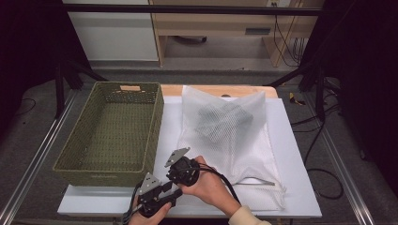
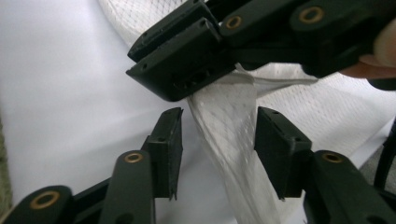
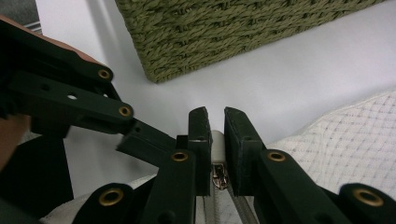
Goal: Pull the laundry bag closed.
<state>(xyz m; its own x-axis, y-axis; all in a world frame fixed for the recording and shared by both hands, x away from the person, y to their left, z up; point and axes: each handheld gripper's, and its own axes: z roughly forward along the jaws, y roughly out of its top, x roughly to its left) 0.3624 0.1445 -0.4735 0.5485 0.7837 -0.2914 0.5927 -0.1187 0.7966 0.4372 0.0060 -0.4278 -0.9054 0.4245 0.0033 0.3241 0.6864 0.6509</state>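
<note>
White mesh laundry bag [image 1: 230, 136] flat on white tabletop [image 1: 300, 154], right of green woven basket [image 1: 112, 131], dark bundled item inside at far half. Near-left corner of bag pulled toward both grippers at near edge of table. Right gripper [image 1: 174, 165] just beyond and right of left gripper [image 1: 164, 191], both close together, near basket's near-right corner. In right gripper view, right gripper [image 3: 215, 128] nearly together, clamped on white zipper end with metal zipper pull [image 3: 218, 176] visible between the pads, mesh fabric spreading right of it. In left gripper view, left gripper [image 2: 218, 140] part open, strip of bag fabric [image 2: 229, 126] hanging between the pads, closer to right pad, not pressed by either; white table visible in gap at left pad. Right gripper above it in same view, gripping that same strip at its top. Strip taut from right gripper down through left gripper's gap. Basket's woven wall close behind in right gripper view. Sleeve cuff [image 1: 246, 216] at near edge.
</note>
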